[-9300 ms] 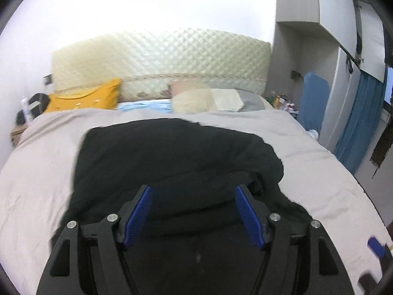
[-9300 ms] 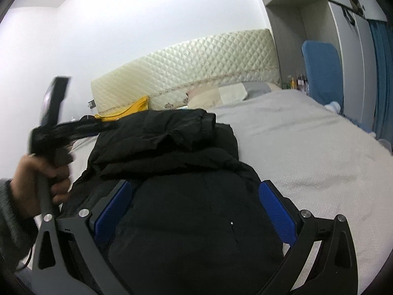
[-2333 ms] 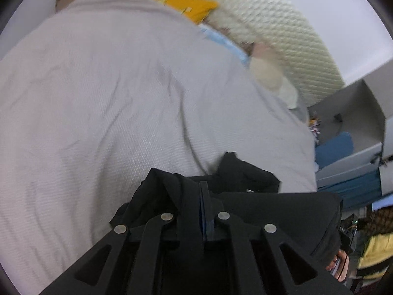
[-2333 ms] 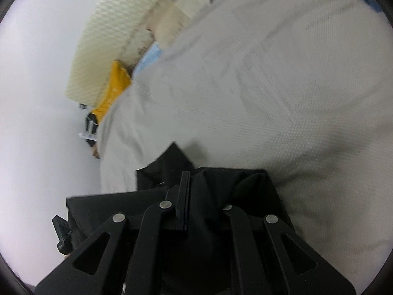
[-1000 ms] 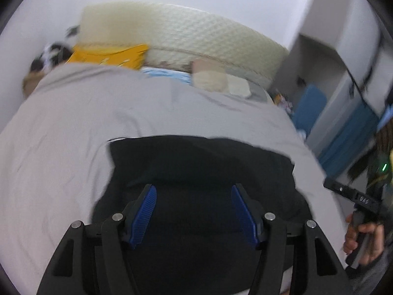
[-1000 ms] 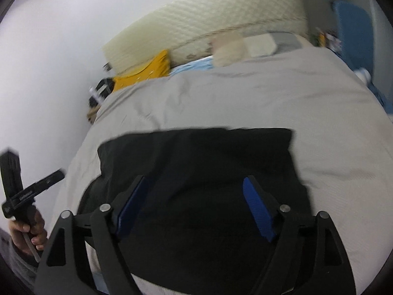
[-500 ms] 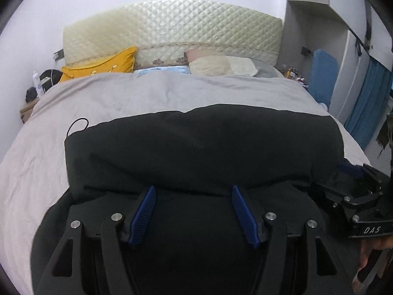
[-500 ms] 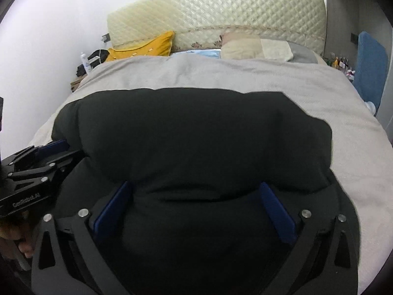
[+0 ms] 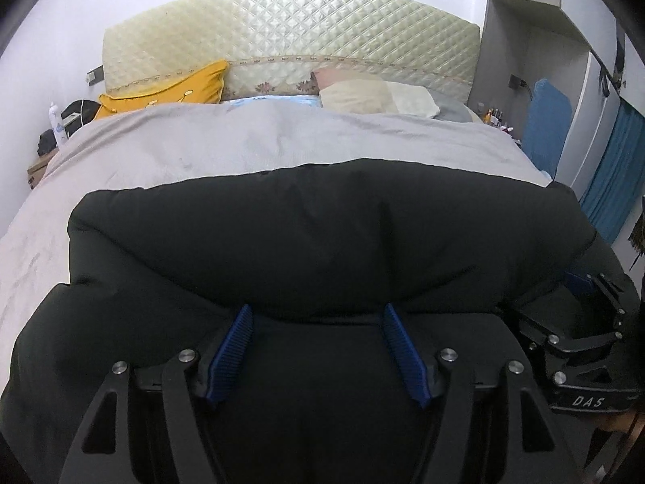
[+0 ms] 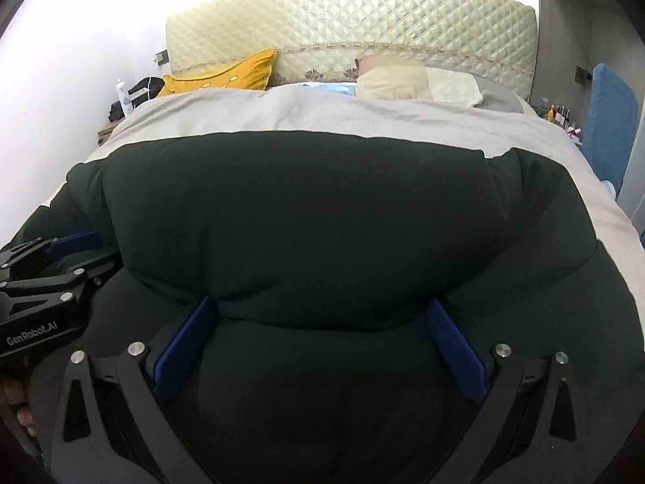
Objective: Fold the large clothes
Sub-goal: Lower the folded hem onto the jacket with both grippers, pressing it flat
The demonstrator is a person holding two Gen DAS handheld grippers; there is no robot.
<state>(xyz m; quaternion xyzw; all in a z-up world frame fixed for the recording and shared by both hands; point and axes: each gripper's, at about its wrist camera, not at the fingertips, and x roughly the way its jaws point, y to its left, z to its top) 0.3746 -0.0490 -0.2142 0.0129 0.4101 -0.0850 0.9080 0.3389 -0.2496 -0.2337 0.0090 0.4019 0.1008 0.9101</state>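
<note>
Coat: a black padded coat [image 9: 322, 234] lies across the near part of the bed, folded over itself so a puffy upper layer rests on a flatter lower layer; its far edge runs straight across the cover.
Bed: a grey cover [image 9: 242, 141] shows beyond the coat, up to the headboard.
Left tool: the left tool [image 9: 318, 318] is at the near edge of the coat, blue pads [image 9: 231, 353] spread wide apart, their tips touching the fold seam; nothing is pinched between them.
Right tool: the right tool [image 10: 322, 310] is also at the near edge of the coat, pads [image 10: 455, 355] set wide apart with the bulge of the fold between them, not clamped on it.
Side views: each tool shows in the other's camera, low beside the coat; the right one [image 9: 580, 322] seems to rest against the coat's right end, though that corner is dark.
Headboard: a quilted cream headboard [image 10: 350, 24] stands behind the coat.
Pillows: a yellow pillow [image 9: 173, 88] sits left of a cream pillow [image 9: 375, 97], both against the headboard.
Chair: a blue chair [image 9: 544, 121] stands right of the bed.
</note>
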